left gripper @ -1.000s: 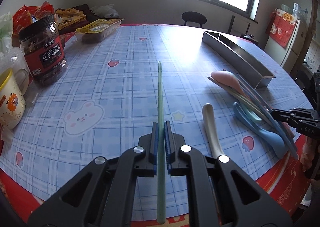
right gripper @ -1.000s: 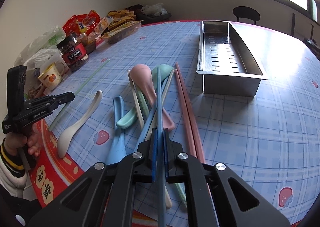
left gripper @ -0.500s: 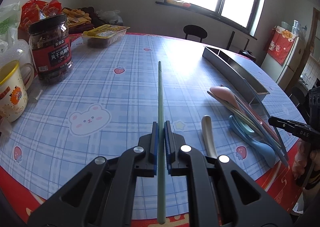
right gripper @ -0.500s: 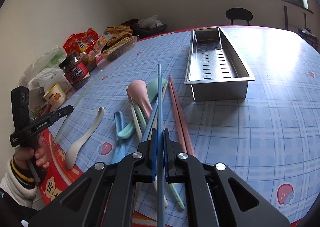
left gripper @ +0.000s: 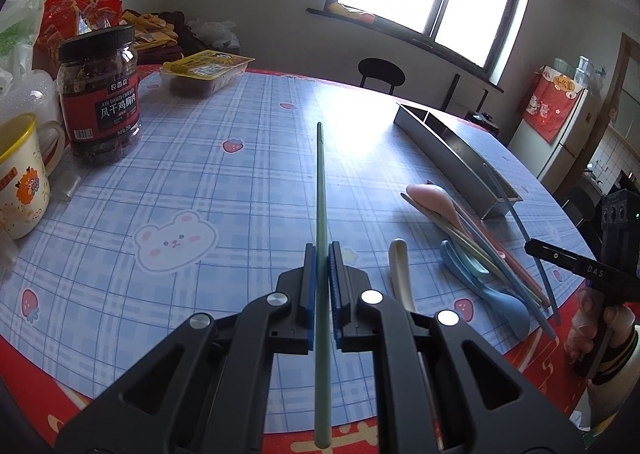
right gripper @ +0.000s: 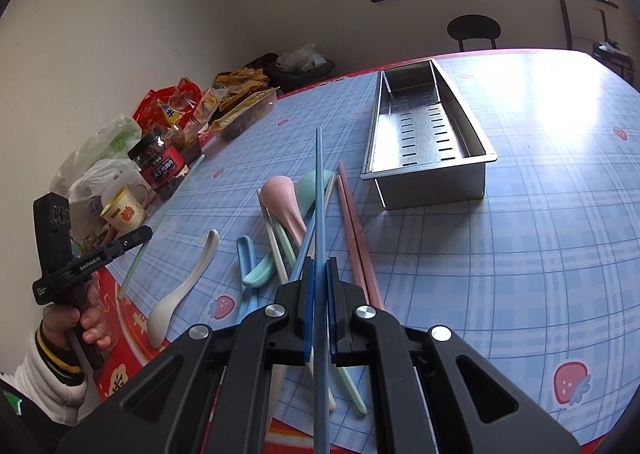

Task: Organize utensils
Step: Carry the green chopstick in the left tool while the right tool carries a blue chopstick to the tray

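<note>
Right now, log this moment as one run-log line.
left gripper: shut on green chopstick | right gripper: shut on blue chopstick | metal tray: empty | spoons: on table

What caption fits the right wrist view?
Right hand-held gripper clamps a blue chopstick above scattered spoons and chopsticks, near the empty steel tray.

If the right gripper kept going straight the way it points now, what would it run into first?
Likely the utensil pile: the right gripper, shut on a blue chopstick, aims at the pink spoon and green spoon. Depth is unclear.
</note>
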A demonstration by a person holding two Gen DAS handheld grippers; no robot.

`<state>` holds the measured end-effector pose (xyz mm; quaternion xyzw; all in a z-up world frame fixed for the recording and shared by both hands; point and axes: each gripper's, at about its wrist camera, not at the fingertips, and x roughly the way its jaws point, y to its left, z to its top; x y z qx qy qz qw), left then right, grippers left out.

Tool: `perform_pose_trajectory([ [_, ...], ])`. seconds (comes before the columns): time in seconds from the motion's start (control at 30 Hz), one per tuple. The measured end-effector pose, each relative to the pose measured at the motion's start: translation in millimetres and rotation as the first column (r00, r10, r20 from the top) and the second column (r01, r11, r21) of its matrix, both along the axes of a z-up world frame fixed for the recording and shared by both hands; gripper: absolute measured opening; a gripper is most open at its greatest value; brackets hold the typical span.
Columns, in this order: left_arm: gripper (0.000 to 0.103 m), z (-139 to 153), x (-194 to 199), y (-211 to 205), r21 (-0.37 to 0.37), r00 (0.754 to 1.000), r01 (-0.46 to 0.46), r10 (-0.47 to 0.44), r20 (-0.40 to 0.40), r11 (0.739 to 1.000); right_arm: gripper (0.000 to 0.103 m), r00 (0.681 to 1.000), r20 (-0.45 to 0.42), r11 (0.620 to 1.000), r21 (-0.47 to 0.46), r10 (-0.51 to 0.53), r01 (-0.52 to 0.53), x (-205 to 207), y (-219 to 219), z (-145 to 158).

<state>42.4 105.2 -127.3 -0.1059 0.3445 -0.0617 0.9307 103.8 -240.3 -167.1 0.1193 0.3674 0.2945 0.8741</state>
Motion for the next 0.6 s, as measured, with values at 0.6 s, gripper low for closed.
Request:
perform_pose_trajectory([
  [0.6, 0.010, 56.1, 92.0, -79.8, -0.158, 0.997, 0.073, -0.070, 0.024, 0.985, 0.006, 0.992, 0.062, 0.989, 0.109, -0.108, 0.101, 100.3, -32.1, 63.1],
])
